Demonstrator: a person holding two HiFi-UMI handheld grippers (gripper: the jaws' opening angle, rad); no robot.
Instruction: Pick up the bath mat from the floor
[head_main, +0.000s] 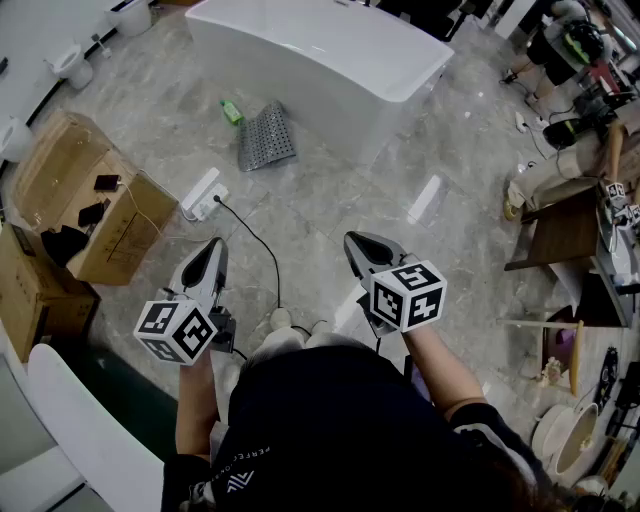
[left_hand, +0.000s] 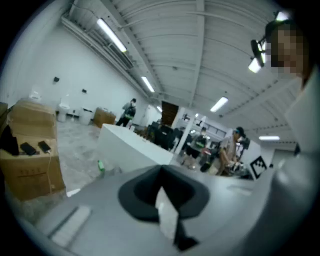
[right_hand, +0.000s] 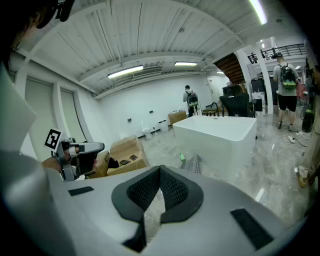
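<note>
The bath mat (head_main: 267, 137) is a grey perforated sheet lying on the marble floor beside the white bathtub (head_main: 330, 55), far ahead of both grippers. In the right gripper view the bath mat (right_hand: 195, 164) shows small at the tub's foot. My left gripper (head_main: 212, 248) is held at waist height, its jaws closed tip to tip with nothing between them. My right gripper (head_main: 353, 242) is level with it on the right, also shut and empty. In their own views, the left gripper (left_hand: 161, 172) and the right gripper (right_hand: 160, 172) each show pads meeting.
A green bottle (head_main: 231, 112) lies next to the mat. A white power strip (head_main: 203, 195) with a black cable sits on the floor between me and the mat. Cardboard boxes (head_main: 90, 200) stand left, a wooden table (head_main: 560, 235) right, and a white strip (head_main: 425, 198) lies on the floor.
</note>
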